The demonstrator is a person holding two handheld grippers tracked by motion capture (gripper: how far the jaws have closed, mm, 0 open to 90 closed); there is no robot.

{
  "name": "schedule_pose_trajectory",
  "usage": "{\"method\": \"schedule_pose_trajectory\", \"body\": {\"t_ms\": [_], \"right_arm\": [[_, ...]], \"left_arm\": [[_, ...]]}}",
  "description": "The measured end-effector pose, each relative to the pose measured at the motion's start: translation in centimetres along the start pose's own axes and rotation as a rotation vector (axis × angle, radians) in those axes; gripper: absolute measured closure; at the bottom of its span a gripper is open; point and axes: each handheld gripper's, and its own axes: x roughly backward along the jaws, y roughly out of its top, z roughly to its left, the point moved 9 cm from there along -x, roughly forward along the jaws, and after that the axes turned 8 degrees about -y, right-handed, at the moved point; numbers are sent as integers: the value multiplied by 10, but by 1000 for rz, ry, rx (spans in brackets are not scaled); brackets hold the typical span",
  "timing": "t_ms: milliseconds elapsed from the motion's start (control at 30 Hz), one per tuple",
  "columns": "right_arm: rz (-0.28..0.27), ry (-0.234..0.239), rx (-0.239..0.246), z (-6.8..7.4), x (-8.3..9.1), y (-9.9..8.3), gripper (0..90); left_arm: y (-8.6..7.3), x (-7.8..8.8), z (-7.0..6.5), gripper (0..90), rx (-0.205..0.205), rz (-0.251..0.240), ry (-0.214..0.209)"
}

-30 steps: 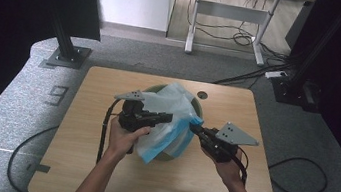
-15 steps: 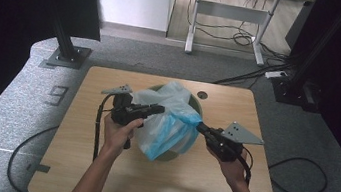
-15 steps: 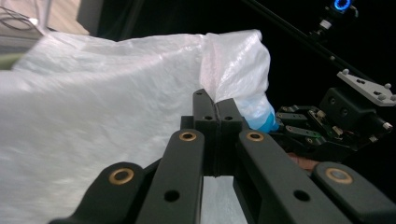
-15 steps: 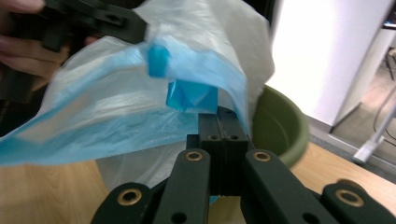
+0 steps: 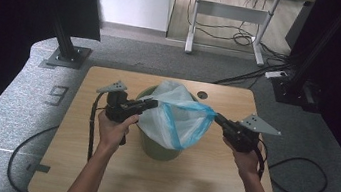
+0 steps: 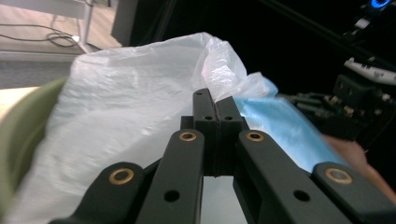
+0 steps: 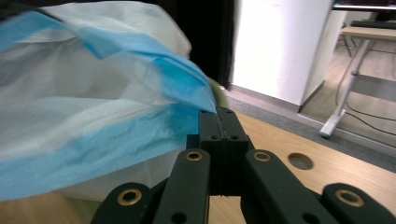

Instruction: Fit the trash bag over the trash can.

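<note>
Plastic bag (image 5: 175,117), white with a blue rim, hung stretched between both sets of fingers above a green bin (image 5: 158,147) on the wooden table (image 5: 207,182). Left gripper (image 5: 153,103) pinched the bag's white edge with its jaws shut tight; right gripper (image 5: 217,117) clamped the blue edge opposite.

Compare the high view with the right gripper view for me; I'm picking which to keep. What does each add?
High view alone: the person's hands, the left gripper and the bag stretched over the bin. Right gripper view alone: the right gripper shut on the bag's blue edge, close up. Both: bag, table and its round hole.
</note>
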Motion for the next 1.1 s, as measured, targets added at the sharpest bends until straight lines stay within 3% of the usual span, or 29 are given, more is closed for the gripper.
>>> {"method": "schedule_pose_trajectory", "body": {"t_ms": [167, 333, 600, 833, 1100], "right_arm": [[-18, -46, -6, -12, 1, 8, 890], [-36, -80, 21, -18, 2, 22, 890], [-85, -116, 3, -25, 6, 36, 890], [-61, -121, -4, -27, 6, 24, 890], [1, -57, 6, -11, 15, -8, 890]], "left_arm": [[6, 11, 2, 897, -32, 2, 45], [11, 26, 6, 897, -55, -12, 87], [11, 53, 15, 897, -47, -55, 114], [-4, 63, 25, 897, -22, -37, 116], [-26, 74, 24, 896, -11, -14, 92]]}}
